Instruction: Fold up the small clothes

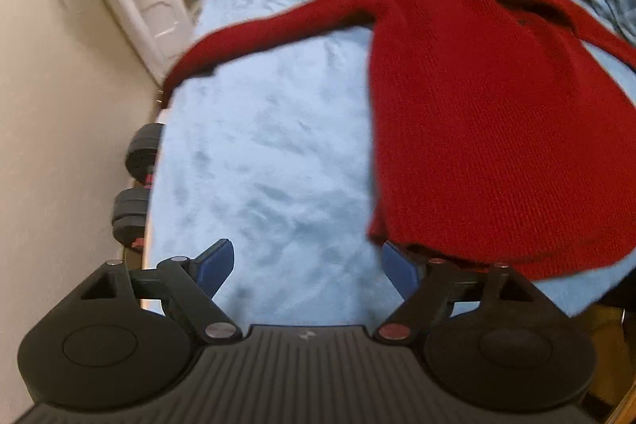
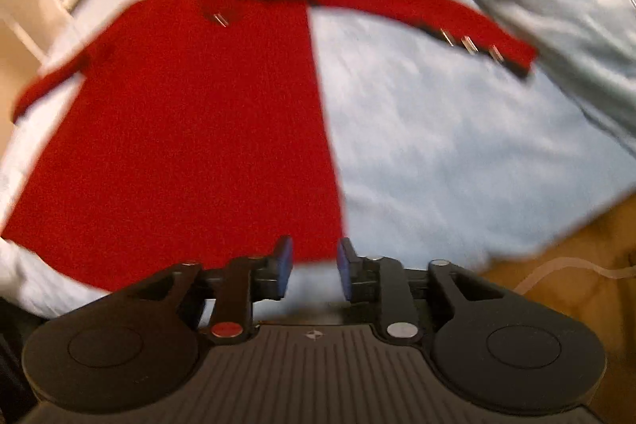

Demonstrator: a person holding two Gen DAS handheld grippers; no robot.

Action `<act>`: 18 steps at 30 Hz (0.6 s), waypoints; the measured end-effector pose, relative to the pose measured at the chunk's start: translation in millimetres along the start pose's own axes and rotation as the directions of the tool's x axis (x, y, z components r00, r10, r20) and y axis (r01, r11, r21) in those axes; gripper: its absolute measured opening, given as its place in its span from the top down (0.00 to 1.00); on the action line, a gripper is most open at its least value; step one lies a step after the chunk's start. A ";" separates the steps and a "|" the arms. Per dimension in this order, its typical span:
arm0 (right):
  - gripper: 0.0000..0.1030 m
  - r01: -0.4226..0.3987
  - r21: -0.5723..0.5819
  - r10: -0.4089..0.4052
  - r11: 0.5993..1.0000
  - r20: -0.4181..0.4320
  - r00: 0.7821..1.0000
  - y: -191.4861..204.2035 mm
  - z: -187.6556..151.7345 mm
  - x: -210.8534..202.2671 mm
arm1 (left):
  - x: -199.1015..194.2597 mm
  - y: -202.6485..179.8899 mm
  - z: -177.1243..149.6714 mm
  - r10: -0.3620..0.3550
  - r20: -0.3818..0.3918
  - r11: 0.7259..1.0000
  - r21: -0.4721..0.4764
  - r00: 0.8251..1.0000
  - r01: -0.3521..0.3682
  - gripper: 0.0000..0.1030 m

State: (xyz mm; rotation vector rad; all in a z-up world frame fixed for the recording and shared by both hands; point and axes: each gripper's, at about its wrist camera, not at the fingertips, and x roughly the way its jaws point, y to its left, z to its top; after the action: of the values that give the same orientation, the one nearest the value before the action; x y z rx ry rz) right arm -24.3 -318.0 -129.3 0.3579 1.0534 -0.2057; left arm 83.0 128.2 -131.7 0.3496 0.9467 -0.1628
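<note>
Two dumbbells (image 1: 137,181) beside bed (image 1: 258,146) | sweater (image 1: 489,114) flat | left tongs (image 1: 306,267) apart | right tongs (image 2: 314,267) apart, empty

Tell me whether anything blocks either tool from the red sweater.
Nothing visible does. The red sweater lies spread flat on the blue bed cover. The left tool and right tool both hover open at its hem, with nothing between them and the fabric.

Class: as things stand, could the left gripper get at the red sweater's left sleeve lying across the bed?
Probably yes. The left gripper is open over bare blue bedspread, and nothing lies between it and the sleeve of the red sweater.
</note>
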 end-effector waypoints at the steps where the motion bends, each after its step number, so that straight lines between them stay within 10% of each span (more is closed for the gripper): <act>1: 0.66 -0.020 -0.015 0.021 1.000 0.031 0.999 9.3 7.7 1.7 | -2.6 2.4 5.4 -0.002 0.017 1.000 -0.025 1.000 0.003 0.17; 8: 0.54 -0.021 -0.131 0.029 0.991 0.060 0.998 71.2 45.7 71.4 | 16.8 -56.3 69.6 -0.113 0.123 0.991 -0.054 0.986 0.120 0.15; 18: 0.53 0.027 -0.221 -0.050 0.975 -0.100 0.994 54.4 -9.7 101.9 | 90.6 -81.6 31.3 -0.035 -0.086 0.999 -0.009 0.996 0.035 0.02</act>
State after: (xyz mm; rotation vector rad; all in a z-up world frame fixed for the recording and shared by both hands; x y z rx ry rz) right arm 35.2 -263.6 -212.5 0.1502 1.1752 -0.1042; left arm 135.8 42.2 -206.9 0.3352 1.0391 -0.1772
